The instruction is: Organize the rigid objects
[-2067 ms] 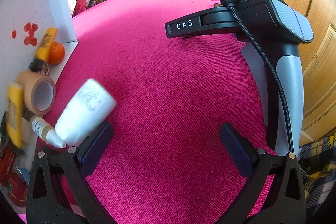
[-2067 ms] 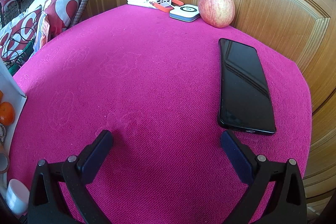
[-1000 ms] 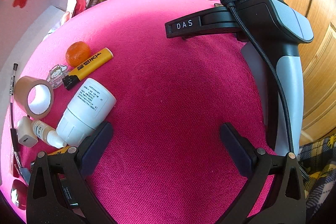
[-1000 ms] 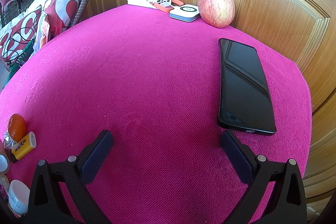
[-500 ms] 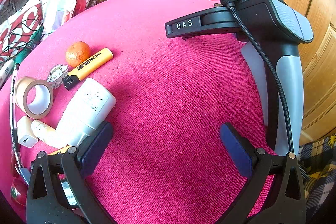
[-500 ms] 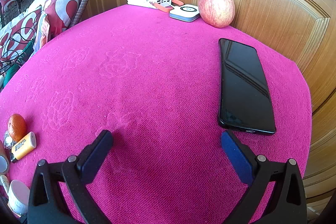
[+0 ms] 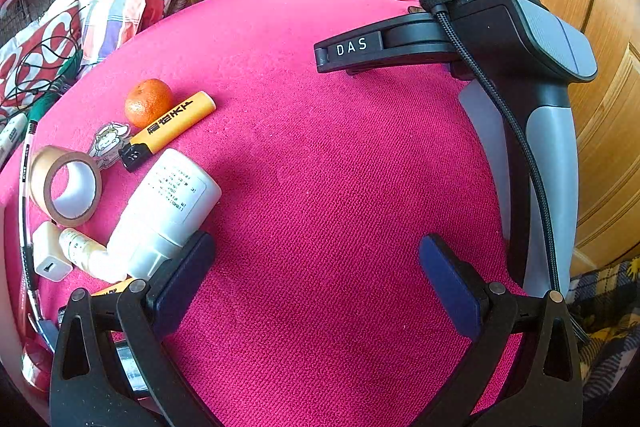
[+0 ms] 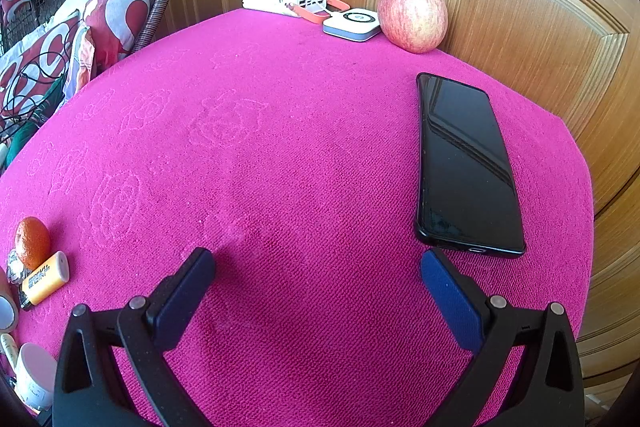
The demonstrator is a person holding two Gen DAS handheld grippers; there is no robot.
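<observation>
Gone from the left wrist view is the white box that was tipping its load out, and the white bottle (image 7: 168,211), tape roll (image 7: 66,185), yellow lighter (image 7: 170,129) and tangerine (image 7: 147,101) are lying scattered at the left of the pink worktop (image 7: 320,167), the bottle just beside the spread, empty left tool (image 7: 316,267). Looking from the right wrist, the right tool (image 8: 316,281) is hanging spread and empty, with the black phone (image 8: 464,163) to its right and an apple (image 8: 412,17) at the far edge, so sorting is seemingly only beginning.

A white bottle (image 7: 168,203), tape roll (image 7: 66,187), yellow lighter (image 7: 168,127) and tangerine (image 7: 148,102) lie clustered on the pink surface (image 7: 340,167).
</observation>
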